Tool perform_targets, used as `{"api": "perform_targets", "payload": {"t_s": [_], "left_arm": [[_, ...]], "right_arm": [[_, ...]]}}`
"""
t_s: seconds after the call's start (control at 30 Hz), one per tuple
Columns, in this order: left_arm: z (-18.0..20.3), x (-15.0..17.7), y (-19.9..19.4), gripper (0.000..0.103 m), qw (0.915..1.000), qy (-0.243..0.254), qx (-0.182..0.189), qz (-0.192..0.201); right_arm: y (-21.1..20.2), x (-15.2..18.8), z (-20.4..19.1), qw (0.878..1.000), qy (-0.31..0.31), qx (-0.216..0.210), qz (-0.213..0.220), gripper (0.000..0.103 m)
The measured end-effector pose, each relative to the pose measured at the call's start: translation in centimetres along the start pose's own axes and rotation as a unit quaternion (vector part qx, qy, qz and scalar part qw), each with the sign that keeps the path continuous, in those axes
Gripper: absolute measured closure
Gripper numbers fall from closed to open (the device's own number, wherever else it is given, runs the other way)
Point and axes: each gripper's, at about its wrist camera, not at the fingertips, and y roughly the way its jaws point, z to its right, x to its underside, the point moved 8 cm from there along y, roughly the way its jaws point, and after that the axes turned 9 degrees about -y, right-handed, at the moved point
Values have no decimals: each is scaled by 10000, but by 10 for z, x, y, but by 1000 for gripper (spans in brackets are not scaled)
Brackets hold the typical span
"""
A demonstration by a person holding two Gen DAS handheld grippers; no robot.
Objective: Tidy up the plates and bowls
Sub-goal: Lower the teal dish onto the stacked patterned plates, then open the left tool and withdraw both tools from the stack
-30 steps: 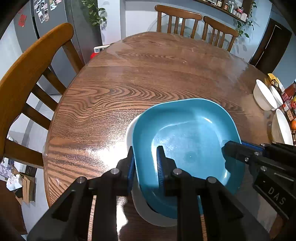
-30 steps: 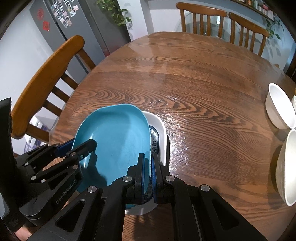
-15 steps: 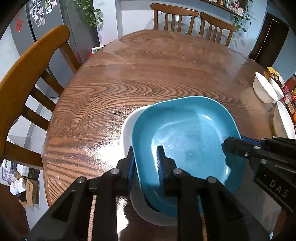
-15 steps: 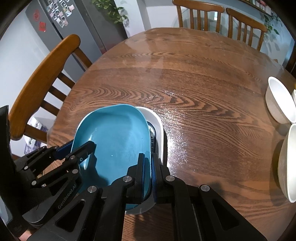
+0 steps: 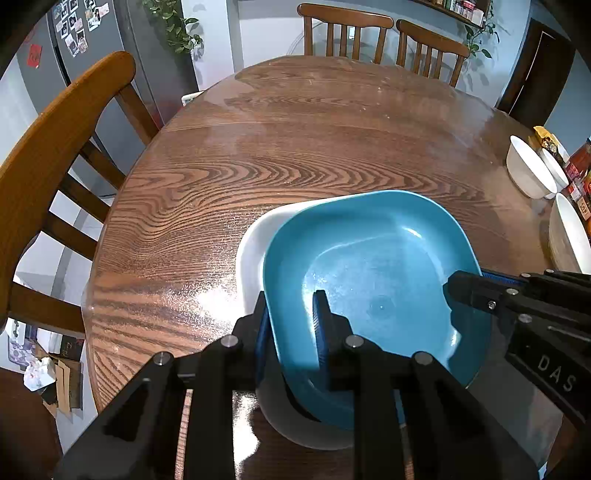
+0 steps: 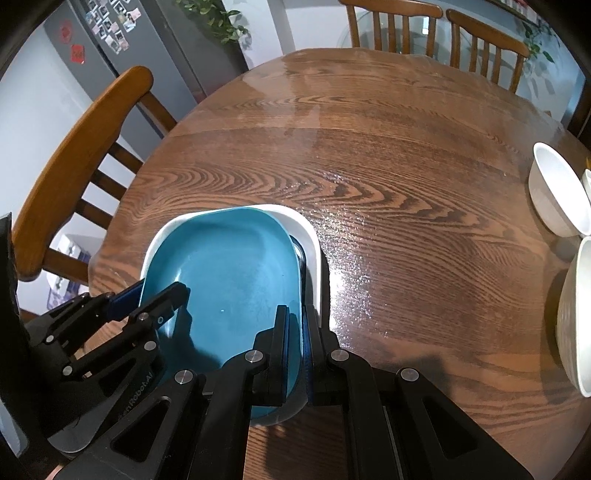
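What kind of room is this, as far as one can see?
Probably a home dining area beside a kitchen: a round wooden table with wooden chairs, a grey fridge bearing photos, and white bowls.

Wooden chairs, grey fridge

I have the left gripper pitched steeply downward, its jaws closed on the near-left rim of the blue plate, one black finger outside the rim and one inside the dish. The right gripper is angled down the same way, its jaws pinched almost together on the opposite rim of that plate. Each gripper's black linkage shows at the edge of the other's view, facing inward.
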Motion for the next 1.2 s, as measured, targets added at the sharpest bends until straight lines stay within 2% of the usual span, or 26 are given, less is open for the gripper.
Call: {"api": "perform_targets", "payload": {"t_s": [0.4, 0.5, 0.67, 0.83, 0.87, 0.93, 1.1, 1.2], "left_arm": [[1, 3, -1, 79, 10000, -48, -12, -8], [3, 4, -3, 72, 10000, -20, 28, -20], [11, 4, -8, 53, 9999, 94, 25, 64], [11, 2, -13, 46, 9998, 119, -12, 163], [10, 2, -14, 38, 9997, 112, -58, 189], [7, 0, -17, 30, 9996, 74, -139, 253], [1, -1, -22, 30, 9994, -47, -189, 303], [1, 0, -26, 25, 9992, -81, -208, 329]], "right_arm": [[-4, -1, 2, 9999, 25, 100, 48, 95], [-8, -3, 3, 9998, 17, 155, 120, 95], [-12, -4, 2, 9997, 15, 158, 193, 95], [-14, -2, 5, 9994, 79, 251, 223, 94], [-15, -2, 6, 9993, 90, 271, 232, 94], [-18, -2, 7, 9991, 113, 295, 279, 94], [-23, -1, 8, 9989, 138, 292, 337, 94], [-26, -1, 6, 9989, 117, 251, 378, 93]]}}
